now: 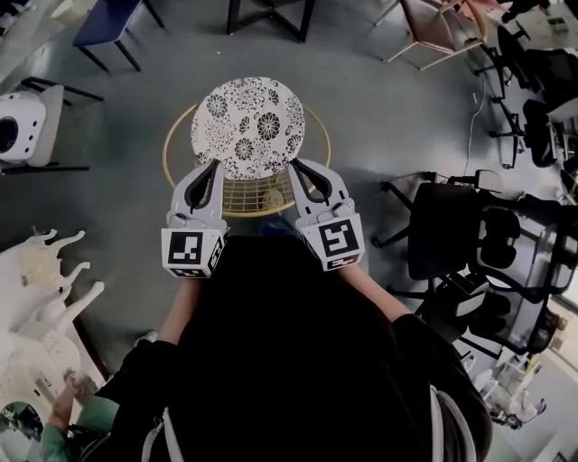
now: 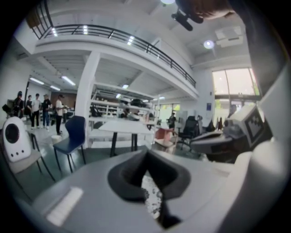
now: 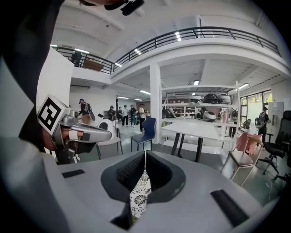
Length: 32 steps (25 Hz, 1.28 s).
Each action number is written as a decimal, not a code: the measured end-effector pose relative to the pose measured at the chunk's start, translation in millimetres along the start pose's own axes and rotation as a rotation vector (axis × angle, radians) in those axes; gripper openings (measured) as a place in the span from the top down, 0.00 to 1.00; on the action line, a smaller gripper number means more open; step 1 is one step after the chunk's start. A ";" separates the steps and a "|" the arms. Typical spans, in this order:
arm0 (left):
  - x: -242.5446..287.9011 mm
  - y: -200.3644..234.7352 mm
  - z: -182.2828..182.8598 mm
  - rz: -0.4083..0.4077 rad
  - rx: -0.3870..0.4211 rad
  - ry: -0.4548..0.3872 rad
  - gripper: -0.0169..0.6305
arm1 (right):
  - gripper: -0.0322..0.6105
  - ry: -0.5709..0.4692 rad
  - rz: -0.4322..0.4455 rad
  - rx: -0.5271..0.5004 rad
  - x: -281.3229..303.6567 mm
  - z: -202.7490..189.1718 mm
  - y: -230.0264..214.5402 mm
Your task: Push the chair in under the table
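The chair (image 1: 248, 126) is a round one with a black-and-white flowered cushion on a gold wire frame (image 1: 242, 196), straight ahead of me on the grey floor. My left gripper (image 1: 214, 171) and right gripper (image 1: 299, 171) are both shut, side by side at the cushion's near edge; whether they touch it I cannot tell. The left gripper view shows shut jaws (image 2: 146, 157) with a sliver of cushion (image 2: 152, 195) below. The right gripper view shows the same (image 3: 145, 157), cushion (image 3: 140, 193). A white table on black legs (image 3: 195, 128) stands beyond the chair.
The table's black legs (image 1: 269, 18) are at the top of the head view. A blue chair (image 1: 108, 23) stands far left, a pink chair (image 1: 433, 27) far right. Black office chairs (image 1: 452, 235) crowd the right, white stacked chairs (image 1: 45, 298) the near left. People stand far off (image 2: 45, 109).
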<state>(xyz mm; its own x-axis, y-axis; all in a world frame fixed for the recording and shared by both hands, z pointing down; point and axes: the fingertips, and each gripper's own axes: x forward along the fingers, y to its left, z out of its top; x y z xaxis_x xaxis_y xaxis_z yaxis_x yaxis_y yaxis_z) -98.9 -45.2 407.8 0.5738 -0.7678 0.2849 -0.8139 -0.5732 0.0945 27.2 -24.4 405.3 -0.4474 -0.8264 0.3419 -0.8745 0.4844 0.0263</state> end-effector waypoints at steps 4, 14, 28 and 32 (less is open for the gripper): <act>14.0 4.9 -11.8 0.011 -0.007 0.061 0.96 | 0.92 0.047 0.066 0.004 11.9 -17.0 -4.3; 31.4 18.8 -61.7 -0.040 0.024 0.224 0.96 | 0.92 0.213 0.191 -0.023 35.3 -75.9 3.3; 8.3 13.6 -174.9 -0.412 0.156 0.617 0.74 | 0.91 0.503 0.364 -0.102 14.3 -166.2 30.1; -10.6 16.4 -196.6 -0.551 0.267 0.721 0.65 | 0.91 0.587 0.402 -0.152 5.0 -186.0 28.6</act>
<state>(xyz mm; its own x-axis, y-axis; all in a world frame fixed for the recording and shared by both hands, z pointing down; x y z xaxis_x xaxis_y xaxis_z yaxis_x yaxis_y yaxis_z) -136.1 9.7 593.8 0.6041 -0.0590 0.7947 -0.3461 -0.9177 0.1950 34.8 38.7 582.5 -0.5172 -0.3061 0.7992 -0.6086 0.7881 -0.0920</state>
